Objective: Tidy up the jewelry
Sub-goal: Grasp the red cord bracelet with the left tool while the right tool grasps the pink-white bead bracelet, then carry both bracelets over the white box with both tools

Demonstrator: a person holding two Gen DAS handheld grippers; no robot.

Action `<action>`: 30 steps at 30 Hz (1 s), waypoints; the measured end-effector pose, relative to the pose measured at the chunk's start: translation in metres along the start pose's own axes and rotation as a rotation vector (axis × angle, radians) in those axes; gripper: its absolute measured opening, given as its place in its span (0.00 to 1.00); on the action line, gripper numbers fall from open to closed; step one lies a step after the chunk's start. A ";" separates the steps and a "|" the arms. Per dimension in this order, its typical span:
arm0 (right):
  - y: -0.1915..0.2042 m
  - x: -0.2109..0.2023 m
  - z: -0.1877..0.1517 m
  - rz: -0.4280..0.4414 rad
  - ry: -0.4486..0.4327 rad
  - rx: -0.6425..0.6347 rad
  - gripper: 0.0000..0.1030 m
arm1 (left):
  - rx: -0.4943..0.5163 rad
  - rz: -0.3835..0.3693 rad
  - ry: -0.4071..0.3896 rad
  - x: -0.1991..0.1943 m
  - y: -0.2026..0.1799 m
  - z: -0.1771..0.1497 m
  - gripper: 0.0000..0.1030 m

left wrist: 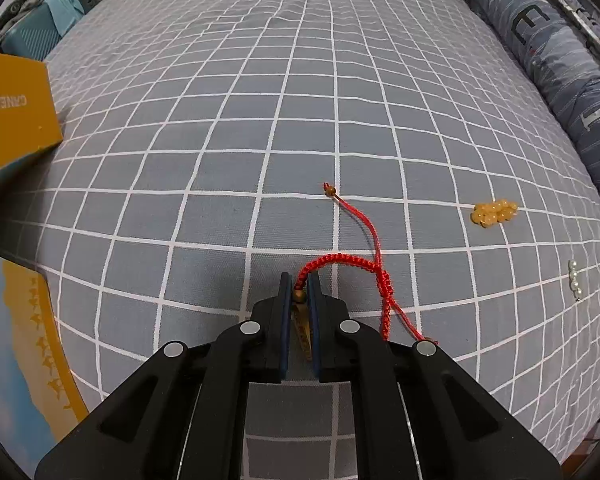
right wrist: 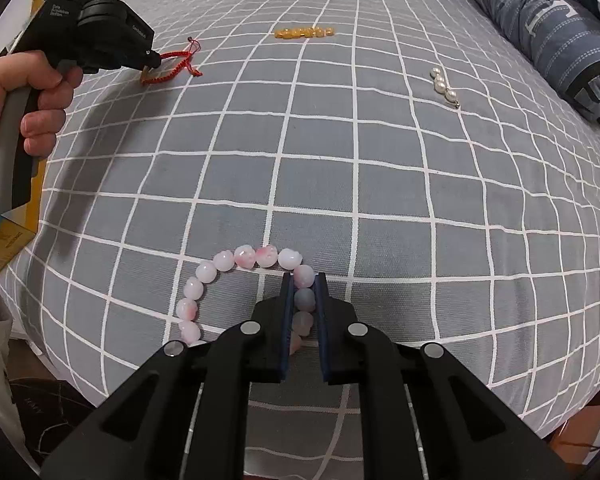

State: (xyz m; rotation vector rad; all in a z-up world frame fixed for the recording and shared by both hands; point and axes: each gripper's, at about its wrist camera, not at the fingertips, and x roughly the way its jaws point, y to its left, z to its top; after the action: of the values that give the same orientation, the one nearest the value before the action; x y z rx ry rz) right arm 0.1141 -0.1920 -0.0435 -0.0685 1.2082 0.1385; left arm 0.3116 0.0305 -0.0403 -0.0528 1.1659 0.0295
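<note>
While left gripper [left wrist: 300, 286] pinches red cord bracelet [left wrist: 342, 260] btwn its fingers, right gripper [right wrist: 304, 286] is clamped on pink bead bracelet [right wrist: 244, 258]; rest curls left.

My right gripper [right wrist: 304, 280] pointed down at the bed [right wrist: 420, 184], its fingers [right wrist: 287, 300] clamped on the pink bead bracelet [right wrist: 236, 264], which curved away to their left. Far ahead to the left, my left gripper [right wrist: 150, 60] pinched the red cord bracelet [right wrist: 180, 58]. Pearls [right wrist: 444, 86] lay ahead right, amber beads [right wrist: 304, 33] straight ahead.
</note>
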 end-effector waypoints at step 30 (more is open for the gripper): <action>0.013 -0.046 0.002 0.054 -0.144 -0.019 0.09 | 0.006 -0.042 -0.090 -0.077 0.012 -0.028 0.07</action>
State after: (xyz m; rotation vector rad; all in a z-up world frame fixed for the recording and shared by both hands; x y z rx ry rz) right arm 0.0984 -0.1817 0.0005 -0.0422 1.0653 0.1992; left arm 0.2546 0.0417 0.0191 -0.0703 1.0745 -0.0087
